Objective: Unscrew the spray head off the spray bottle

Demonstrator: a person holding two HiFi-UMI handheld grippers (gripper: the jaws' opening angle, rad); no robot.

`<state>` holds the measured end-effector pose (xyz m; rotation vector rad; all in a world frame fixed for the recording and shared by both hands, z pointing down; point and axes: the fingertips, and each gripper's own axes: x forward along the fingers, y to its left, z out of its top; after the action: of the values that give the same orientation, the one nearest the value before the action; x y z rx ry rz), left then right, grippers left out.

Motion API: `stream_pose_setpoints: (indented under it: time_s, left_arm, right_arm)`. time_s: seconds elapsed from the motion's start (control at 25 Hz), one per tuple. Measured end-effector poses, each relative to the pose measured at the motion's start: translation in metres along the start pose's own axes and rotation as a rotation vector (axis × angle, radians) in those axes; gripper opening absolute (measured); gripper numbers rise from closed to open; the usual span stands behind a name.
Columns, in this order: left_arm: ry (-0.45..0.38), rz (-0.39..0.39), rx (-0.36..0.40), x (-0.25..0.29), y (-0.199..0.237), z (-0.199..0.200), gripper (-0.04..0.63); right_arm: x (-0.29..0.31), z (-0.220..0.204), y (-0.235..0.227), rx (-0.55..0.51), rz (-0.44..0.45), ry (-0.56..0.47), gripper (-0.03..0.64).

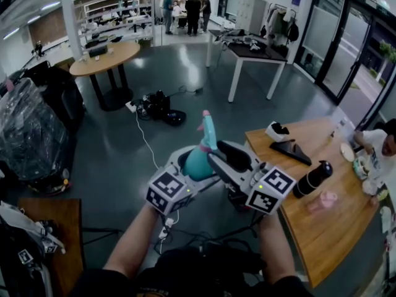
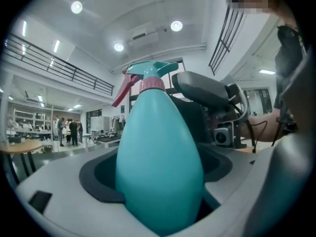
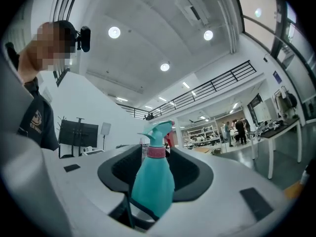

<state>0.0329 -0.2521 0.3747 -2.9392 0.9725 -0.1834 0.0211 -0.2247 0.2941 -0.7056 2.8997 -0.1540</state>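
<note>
A teal spray bottle (image 1: 199, 159) with a teal spray head (image 1: 208, 129), pink collar and red trigger is held up in the air above the floor. My left gripper (image 1: 189, 167) is shut on its wide body (image 2: 158, 167), which fills the left gripper view; the spray head (image 2: 150, 73) points up. My right gripper (image 1: 221, 159) sits just to the bottle's right, with the bottle (image 3: 153, 181) standing between its jaws. In the right gripper view the gripper (image 3: 155, 174) is open: gaps show on both sides of the pink collar (image 3: 156, 152) and the pads do not press.
A wooden table (image 1: 322, 234) at the right carries a black cylinder (image 1: 312, 178), a pink object (image 1: 325, 200) and a black flat item (image 1: 289, 151); a person (image 1: 378, 147) sits at its far end. A round table (image 1: 105, 57), floor cables (image 1: 158, 107) and black bags (image 1: 31, 135) lie beyond.
</note>
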Motion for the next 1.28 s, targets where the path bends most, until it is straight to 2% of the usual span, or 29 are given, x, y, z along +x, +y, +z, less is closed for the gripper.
stream_pose_setpoints:
  time_s: [0.16, 0.4, 0.56, 0.68, 0.96, 1.28]
  left_arm:
    - [0.019, 0.06, 0.027, 0.006, 0.003, -0.006, 0.437]
    - [0.047, 0.177, 0.063, 0.008, 0.011, -0.012, 0.437]
    - [0.061, 0.197, 0.084, 0.009, 0.013, -0.014, 0.437]
    - [0.061, 0.166, 0.087, 0.008, 0.008, -0.014, 0.437]
    - [0.035, 0.034, 0.085, 0.007, -0.007, -0.01, 0.436]
    - [0.005, -0.155, 0.071, 0.002, -0.031, -0.001, 0.436]
  right_arm:
    - [0.007, -0.003, -0.005, 0.008, -0.061, 0.004, 0.172]
    - [0.01, -0.009, -0.012, 0.016, -0.152, 0.023, 0.124]
    - [0.009, -0.01, -0.015, 0.027, -0.167, 0.023, 0.134]
    - [0.005, -0.011, -0.015, 0.037, -0.154, 0.026, 0.133]
    - [-0.003, -0.009, -0.009, 0.025, -0.079, 0.03, 0.13]
    - [-0.014, -0.002, 0.006, -0.002, 0.071, 0.025, 0.13]
